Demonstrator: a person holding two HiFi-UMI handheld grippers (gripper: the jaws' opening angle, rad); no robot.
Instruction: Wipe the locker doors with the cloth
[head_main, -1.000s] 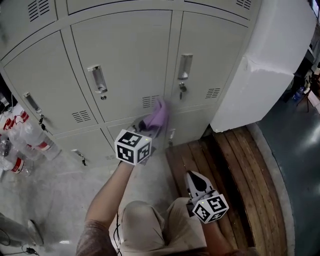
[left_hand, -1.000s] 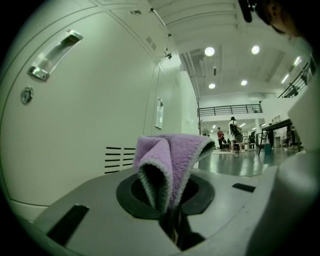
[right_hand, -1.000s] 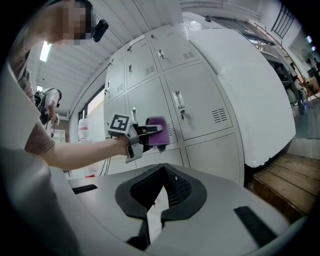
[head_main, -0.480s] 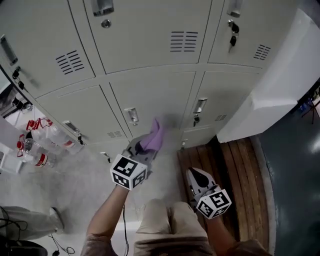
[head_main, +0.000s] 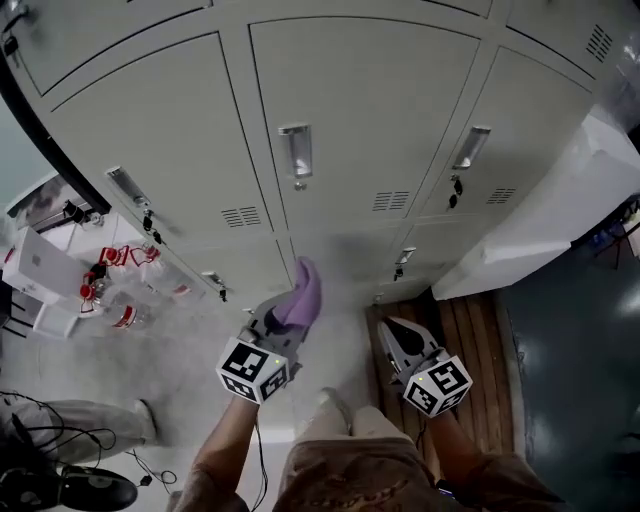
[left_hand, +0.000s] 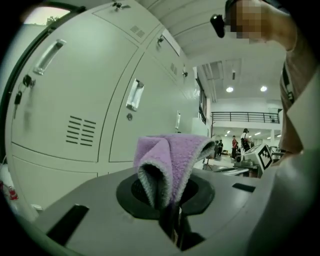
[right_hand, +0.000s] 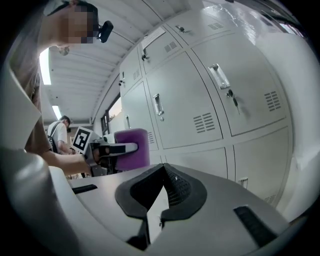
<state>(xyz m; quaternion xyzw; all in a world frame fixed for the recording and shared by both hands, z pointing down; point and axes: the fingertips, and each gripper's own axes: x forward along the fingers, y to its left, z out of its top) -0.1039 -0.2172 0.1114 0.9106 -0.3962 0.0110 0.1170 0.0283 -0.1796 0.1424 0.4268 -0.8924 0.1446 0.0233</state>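
In front of the grey locker doors (head_main: 370, 110), a purple cloth (head_main: 303, 293) was clamped in the left hand-held gripper (head_main: 283, 322) and held near the lower doors; contact could not be judged. The right hand-held gripper (head_main: 393, 330) was held beside it, jaws together with nothing between them.

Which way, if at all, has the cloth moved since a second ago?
Yes. The cloth, shut in the left gripper, was beside the vent of the middle door; now it is below that vent and to its left.
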